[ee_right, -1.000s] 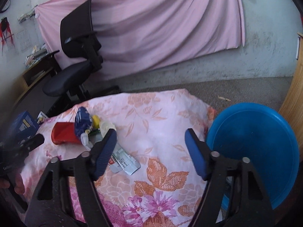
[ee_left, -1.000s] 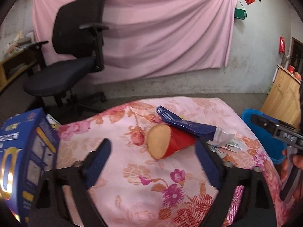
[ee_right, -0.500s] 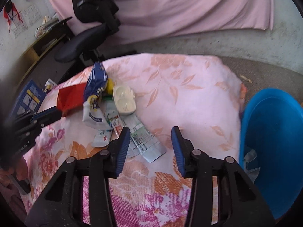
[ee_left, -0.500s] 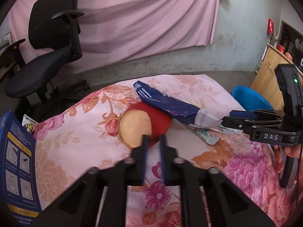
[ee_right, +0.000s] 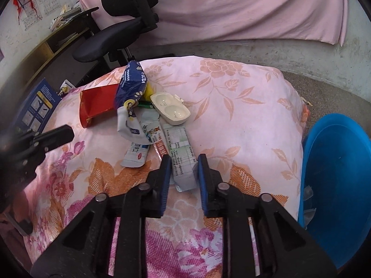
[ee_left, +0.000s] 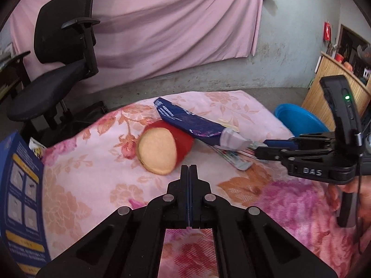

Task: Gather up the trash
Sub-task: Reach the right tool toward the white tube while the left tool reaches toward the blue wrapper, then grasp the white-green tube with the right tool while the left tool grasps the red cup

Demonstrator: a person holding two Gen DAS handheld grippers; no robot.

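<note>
Left gripper [ee_left: 189, 169]: jaws pressed together, nothing between them, hovering over the flowered cloth [ee_left: 92, 162] just near of the red cup [ee_left: 162, 148]. Cup on its side, open mouth toward the camera. Blue packet [ee_left: 187, 122] lying across the far side of the cup, its torn silver end to the right.

Right gripper [ee_right: 184, 164]: jaws narrowly spread on both sides of the near end of a white sachet [ee_right: 180, 153], close to its edges; cannot tell if really touching. Beside it to the left, more flat sachets [ee_right: 139, 153] overlapping on the cloth. White tray [ee_right: 170, 111] with two hollows a little farther. Blue bin [ee_right: 336, 185] at the right, beside the counter edge, lower than the cloth. Black chair [ee_right: 120, 23] far left.
</note>
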